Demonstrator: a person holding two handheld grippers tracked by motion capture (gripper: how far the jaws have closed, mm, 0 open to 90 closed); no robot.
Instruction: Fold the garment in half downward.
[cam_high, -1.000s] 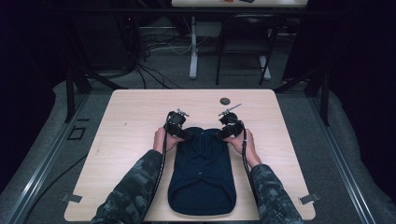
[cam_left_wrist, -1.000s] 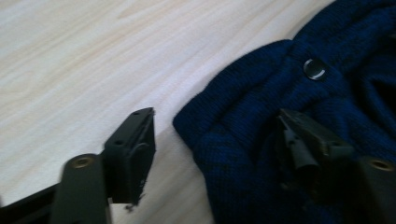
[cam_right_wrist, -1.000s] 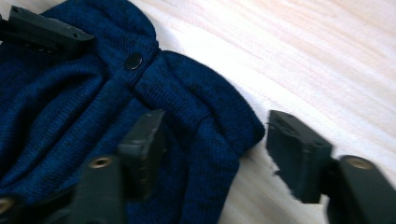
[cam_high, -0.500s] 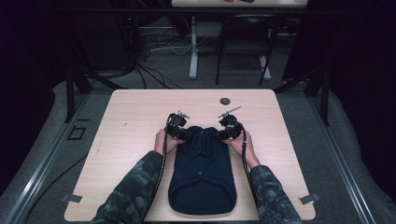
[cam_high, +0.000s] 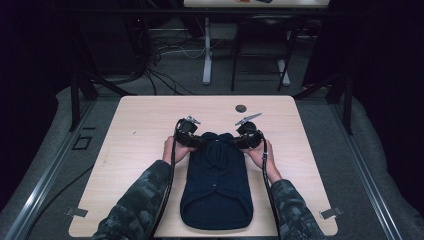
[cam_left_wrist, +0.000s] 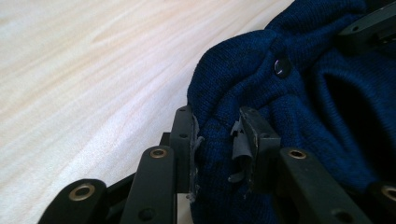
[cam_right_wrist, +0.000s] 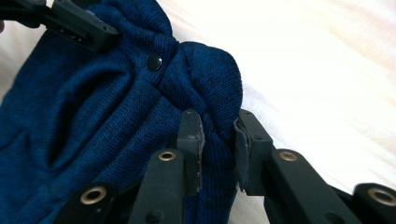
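Both grippers pinch the far corners of a dark blue knitted garment on the counter.

The garment (cam_high: 216, 185) lies lengthwise in the middle of the counter (cam_high: 130, 150), between the person's forearms. At its far end the left gripper (cam_high: 192, 141) and the right gripper (cam_high: 240, 141) each hold a bunch of knit; their fingers have just been closing, and in both gripper views the fingers (cam_left_wrist: 245, 140) (cam_right_wrist: 191, 135) press on folds of cloth caught between them, near a small dark snap button (cam_left_wrist: 282, 66). A small dark round thing (cam_high: 241, 108) sits well apart near the far edge. The step in hand looks like securing the grip. The next move probably calls for both hands to lift or pull together evenly, so neither corner slips or bunches.
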